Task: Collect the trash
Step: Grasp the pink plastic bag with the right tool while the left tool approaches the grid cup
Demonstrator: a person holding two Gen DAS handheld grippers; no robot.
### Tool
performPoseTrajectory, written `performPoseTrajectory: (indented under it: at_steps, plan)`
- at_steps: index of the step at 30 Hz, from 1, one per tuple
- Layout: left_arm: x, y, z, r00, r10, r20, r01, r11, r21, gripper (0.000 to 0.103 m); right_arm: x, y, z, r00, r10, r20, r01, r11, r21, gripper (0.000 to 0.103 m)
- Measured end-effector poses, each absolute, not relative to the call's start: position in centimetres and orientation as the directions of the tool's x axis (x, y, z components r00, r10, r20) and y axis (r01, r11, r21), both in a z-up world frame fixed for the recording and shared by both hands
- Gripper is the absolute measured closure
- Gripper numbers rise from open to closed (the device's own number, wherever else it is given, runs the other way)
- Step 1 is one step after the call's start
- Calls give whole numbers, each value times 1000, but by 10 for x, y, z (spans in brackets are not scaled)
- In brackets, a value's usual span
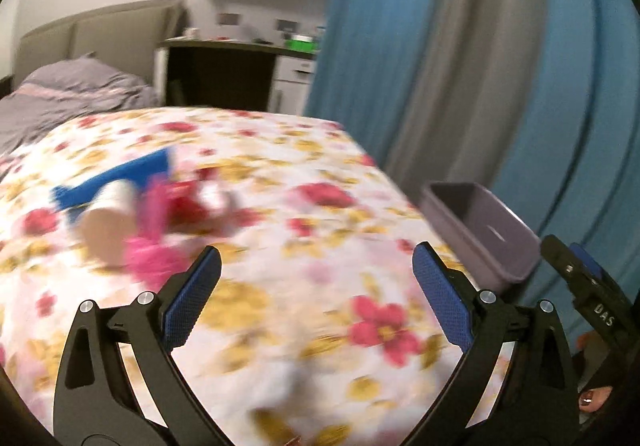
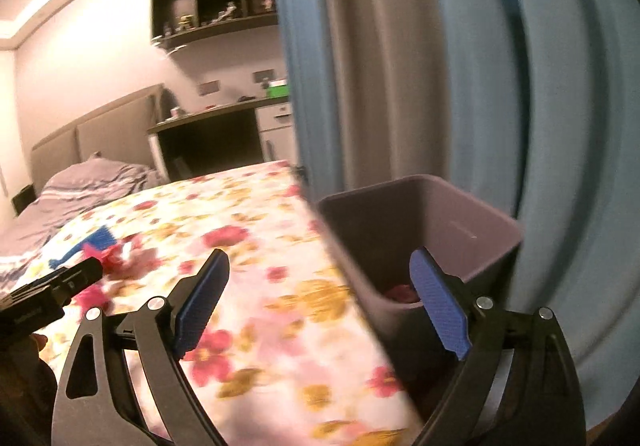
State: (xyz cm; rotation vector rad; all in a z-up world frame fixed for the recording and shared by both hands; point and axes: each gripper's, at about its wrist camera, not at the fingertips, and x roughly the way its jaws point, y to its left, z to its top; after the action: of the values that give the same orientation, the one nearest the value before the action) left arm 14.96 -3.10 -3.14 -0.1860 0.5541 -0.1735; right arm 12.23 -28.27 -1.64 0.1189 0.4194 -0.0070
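A blurred heap of trash lies on the flowered bedspread (image 1: pixel 304 174): a blue wrapper (image 1: pixel 120 178), a pale paper cup (image 1: pixel 108 222) on its side, pink scraps (image 1: pixel 154 258) and red scraps (image 1: pixel 188 206). My left gripper (image 1: pixel 316 266) hangs open over the spread, just right of the heap, nothing between its fingers. A purple bin (image 2: pixel 432 222) stands beside the bed, with something red (image 2: pixel 402 292) at its bottom. My right gripper (image 2: pixel 320 270) is open and empty, straddling the bin's near rim. The same bin (image 1: pixel 480 226) appears at the right of the left wrist view.
Blue and grey curtains (image 2: pixel 460 66) hang close behind the bin. A grey pillow (image 1: pixel 76 86) and headboard lie at the far end of the bed, with a dark desk (image 1: pixel 224 62) and wall shelves (image 2: pixel 216 6) beyond. The right gripper's body (image 1: pixel 588 298) shows at the left view's right edge.
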Motion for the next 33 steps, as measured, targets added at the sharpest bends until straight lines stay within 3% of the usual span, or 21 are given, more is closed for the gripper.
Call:
performPoseTrajectory:
  at_steps: [7,15,26,33]
  plan:
    - [125,47,-33,866,-14,-500,-79,983,-164,8,123,-221,-16,903,118,-413,-79,991,111,15]
    - [102,98,-26,879,106,-465,-192,971,-142,8,131,-151,-21,874,215,-435,-200,976,83,15]
    - [77,153,-22,892,151,-426,-257,945,-204,8,155,-56,-45,759,335,-558,-371,927,50,15]
    - [74,173,-20,892,172,-419,-278,939,-205,8,174,-13,-60,703,341,-624,-422,906,21,23]
